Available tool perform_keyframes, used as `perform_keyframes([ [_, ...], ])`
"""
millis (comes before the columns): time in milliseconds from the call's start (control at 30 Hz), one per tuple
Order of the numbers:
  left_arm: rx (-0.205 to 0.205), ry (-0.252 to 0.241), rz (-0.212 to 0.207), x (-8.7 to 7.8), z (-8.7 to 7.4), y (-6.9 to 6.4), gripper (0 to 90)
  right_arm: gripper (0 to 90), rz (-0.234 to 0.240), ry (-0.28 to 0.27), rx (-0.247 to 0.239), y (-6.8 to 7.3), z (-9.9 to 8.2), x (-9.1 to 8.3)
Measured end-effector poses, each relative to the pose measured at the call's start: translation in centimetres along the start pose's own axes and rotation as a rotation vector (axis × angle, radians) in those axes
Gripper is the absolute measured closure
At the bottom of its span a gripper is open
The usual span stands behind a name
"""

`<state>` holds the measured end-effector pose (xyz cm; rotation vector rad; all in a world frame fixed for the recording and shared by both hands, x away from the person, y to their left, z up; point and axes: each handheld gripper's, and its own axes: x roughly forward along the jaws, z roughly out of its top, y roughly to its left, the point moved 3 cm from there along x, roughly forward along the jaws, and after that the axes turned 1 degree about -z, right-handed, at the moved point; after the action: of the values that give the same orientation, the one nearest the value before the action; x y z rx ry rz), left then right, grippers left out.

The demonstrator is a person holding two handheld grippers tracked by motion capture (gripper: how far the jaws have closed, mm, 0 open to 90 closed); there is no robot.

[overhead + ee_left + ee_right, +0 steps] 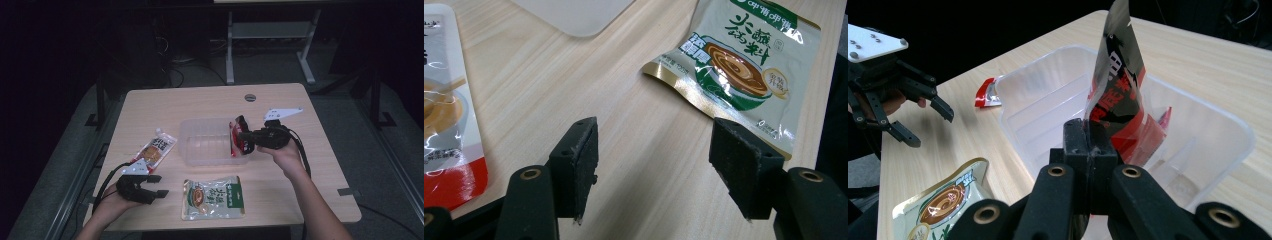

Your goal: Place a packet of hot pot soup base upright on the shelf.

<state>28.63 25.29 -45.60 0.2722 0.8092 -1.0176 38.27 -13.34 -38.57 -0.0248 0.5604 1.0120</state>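
with the right hand-held gripper (1091, 142) clamped on the red packet (1118, 95) over the clear bin (1038, 95), best lowered well inside before letting go; left hand-held gripper (654, 167) apart, idle over the counter (649, 130).
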Motion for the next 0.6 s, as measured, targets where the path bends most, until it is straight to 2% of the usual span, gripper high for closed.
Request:
perform_keyframes([
  [267, 0.003, 0.001, -0.002, 0.0, -0.1, 0.0, 36.1, 88.9, -0.029, 0.017, 0.022, -0.6, -0.1, 1.3],
  [400, -0.011, -0.001, -0.004, 0.0, -0.1, 0.0, 36.1, 84.2, -0.035, 0.034, 0.020, -0.7, -0.3, 1.7],
  [533, -0.005, 0.000, -0.005, 0.1, -0.1, 0.0, 36.1, 73.9, -0.036, 0.040, 0.023, -0.6, -0.4, 1.8],
  [600, -0.001, -0.001, -0.005, 0.0, -0.1, -0.1, 36.1, 62.7, -0.037, 0.038, 0.025, -0.5, -0.3, 1.8],
])
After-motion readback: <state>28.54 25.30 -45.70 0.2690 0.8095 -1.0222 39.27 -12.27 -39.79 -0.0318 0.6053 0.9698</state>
